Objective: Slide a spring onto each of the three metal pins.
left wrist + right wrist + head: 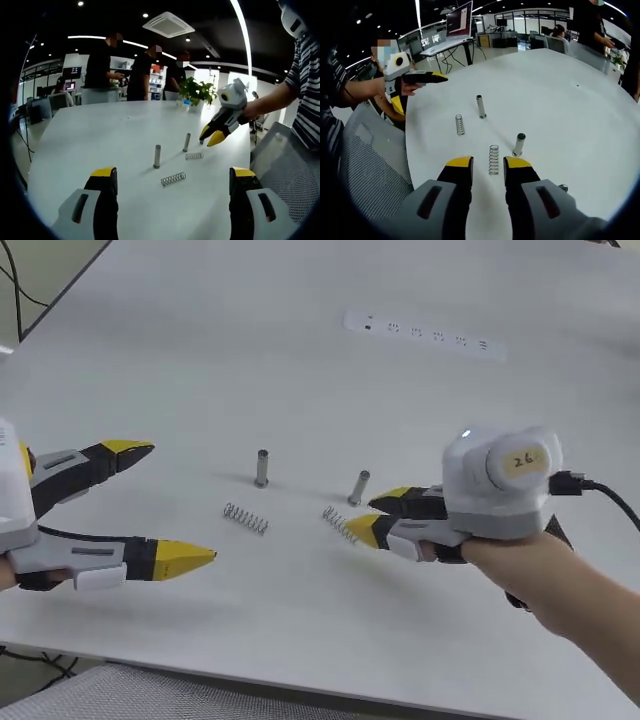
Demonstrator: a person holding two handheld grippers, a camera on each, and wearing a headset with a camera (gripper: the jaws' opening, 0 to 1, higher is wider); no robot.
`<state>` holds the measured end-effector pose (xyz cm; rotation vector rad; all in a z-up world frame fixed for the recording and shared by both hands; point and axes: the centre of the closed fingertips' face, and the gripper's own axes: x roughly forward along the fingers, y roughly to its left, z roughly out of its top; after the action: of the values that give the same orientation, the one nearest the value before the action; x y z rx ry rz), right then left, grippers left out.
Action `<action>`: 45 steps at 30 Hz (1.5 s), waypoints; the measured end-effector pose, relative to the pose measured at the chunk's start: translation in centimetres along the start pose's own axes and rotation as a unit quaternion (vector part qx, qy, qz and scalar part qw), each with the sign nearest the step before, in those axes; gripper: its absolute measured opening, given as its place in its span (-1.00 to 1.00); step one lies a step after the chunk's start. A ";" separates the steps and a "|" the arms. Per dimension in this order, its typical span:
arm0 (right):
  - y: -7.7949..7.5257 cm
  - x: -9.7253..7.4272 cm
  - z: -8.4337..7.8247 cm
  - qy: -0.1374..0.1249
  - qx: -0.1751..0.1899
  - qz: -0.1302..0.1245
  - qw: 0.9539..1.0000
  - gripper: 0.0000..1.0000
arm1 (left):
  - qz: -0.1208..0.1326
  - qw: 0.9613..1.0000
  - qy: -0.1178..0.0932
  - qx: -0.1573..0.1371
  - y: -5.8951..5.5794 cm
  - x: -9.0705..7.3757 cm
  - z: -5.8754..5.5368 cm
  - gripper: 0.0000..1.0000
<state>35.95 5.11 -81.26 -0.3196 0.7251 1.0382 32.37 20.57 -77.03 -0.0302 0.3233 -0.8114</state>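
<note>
Springs (245,518): two thin grey coils flat mid bench (300,360), beside upright pins (262,468). One end hidden by right gripper (362,516), gap narrow; left gripper (181,502) wide.

I see my left gripper (165,502) at the left, jaws spread wide above the white table (300,370). My right gripper (372,515), jaws a little apart, has its tips just beside the right spring (340,524). The left spring (246,518) lies near the left pin (262,468); the right pin (359,487) also stands upright. A power strip (420,335) lies well beyond.
</note>
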 end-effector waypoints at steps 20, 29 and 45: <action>-0.9 3.2 -2.3 0.061 -0.016 -0.008 0.998 -0.59 | 0.001 1.000 0.007 -0.003 0.0 -0.3 -0.6 0.82; -0.9 3.5 -3.5 0.086 -0.042 -0.009 0.995 -0.65 | 0.000 1.000 0.008 -0.005 -0.1 -0.1 -0.8 0.82; -0.5 2.1 -2.5 0.070 -0.072 0.000 0.995 -0.75 | -0.008 1.000 0.010 -0.001 -0.5 0.0 -0.3 0.80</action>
<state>36.03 4.84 -84.53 -0.5219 0.7774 1.0788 31.93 20.27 -77.29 -0.0265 0.3426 -0.8269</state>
